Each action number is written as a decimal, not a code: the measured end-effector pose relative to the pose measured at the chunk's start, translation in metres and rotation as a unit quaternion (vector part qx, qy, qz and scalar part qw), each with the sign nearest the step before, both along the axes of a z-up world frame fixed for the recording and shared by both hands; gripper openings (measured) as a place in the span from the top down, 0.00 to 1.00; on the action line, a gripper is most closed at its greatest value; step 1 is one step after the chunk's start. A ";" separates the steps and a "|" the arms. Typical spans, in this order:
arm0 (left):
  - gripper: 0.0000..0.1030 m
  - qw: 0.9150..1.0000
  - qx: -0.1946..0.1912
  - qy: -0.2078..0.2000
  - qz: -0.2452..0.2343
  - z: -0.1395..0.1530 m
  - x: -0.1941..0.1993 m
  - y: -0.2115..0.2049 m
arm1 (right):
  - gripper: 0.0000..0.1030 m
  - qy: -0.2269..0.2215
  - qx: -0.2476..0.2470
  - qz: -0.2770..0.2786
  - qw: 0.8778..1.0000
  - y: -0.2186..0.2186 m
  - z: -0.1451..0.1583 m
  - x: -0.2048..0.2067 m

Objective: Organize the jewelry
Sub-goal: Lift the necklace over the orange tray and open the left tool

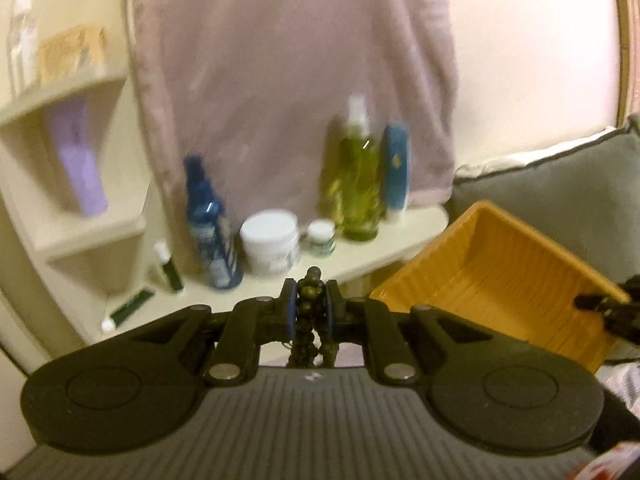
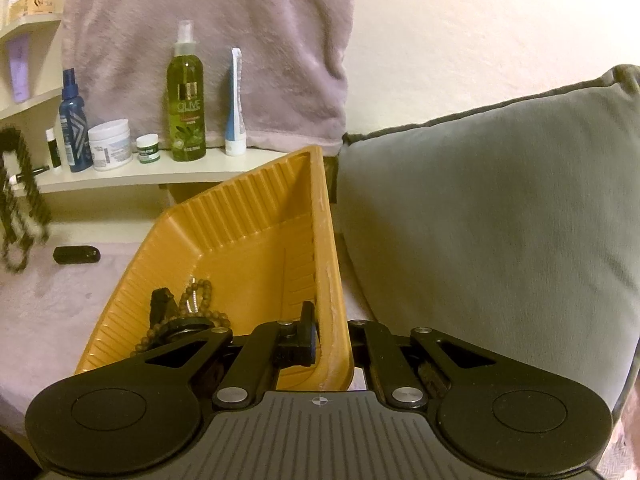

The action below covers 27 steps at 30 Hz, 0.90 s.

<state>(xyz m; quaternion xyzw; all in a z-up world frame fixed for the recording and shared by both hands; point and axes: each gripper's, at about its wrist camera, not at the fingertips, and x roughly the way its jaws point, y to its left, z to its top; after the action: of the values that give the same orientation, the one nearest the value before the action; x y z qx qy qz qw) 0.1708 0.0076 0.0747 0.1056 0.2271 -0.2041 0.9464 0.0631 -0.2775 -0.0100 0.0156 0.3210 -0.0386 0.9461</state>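
Observation:
My left gripper (image 1: 311,298) is shut on a dark beaded necklace (image 1: 312,280), whose strands hang down between the blue pads. In the right wrist view the same necklace (image 2: 18,204) dangles in the air at the far left, blurred. My right gripper (image 2: 328,332) is shut on the right rim of an orange ribbed tray (image 2: 326,240), which stands tilted. A brown bead bracelet (image 2: 200,292) and a black round piece (image 2: 180,326) lie in the tray's low corner. In the left wrist view the tray (image 1: 500,264) is to the right, with the right gripper's fingers (image 1: 600,304) on its edge.
A cream shelf (image 2: 132,178) behind carries a blue spray bottle (image 2: 73,120), a white jar (image 2: 110,144), a small jar (image 2: 148,149), a green olive bottle (image 2: 186,96) and a tube (image 2: 235,104). A grey pillow (image 2: 480,220) fills the right. A small black object (image 2: 76,255) lies on the pink blanket (image 2: 60,300).

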 end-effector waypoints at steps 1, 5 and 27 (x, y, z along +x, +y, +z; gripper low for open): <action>0.88 1.000 -0.004 -0.003 -0.006 0.005 -0.001 -0.004 | 0.95 0.000 0.000 0.000 1.000 0.000 0.000 -0.001; 0.88 0.999 -0.016 -0.014 -0.035 0.020 -0.004 -0.026 | 0.95 -0.002 0.002 0.000 1.000 0.000 0.000 -0.001; 0.87 0.987 -0.019 0.084 -0.136 -0.055 0.015 -0.151 | 0.95 0.000 0.018 -0.002 1.000 -0.008 -0.001 0.000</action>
<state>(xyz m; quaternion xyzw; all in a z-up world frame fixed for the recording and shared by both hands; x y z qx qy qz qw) 0.1860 -0.1437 0.0196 0.0998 0.2850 -0.3436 0.8893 0.0635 -0.2857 -0.0111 0.0335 0.3221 -0.0348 0.9455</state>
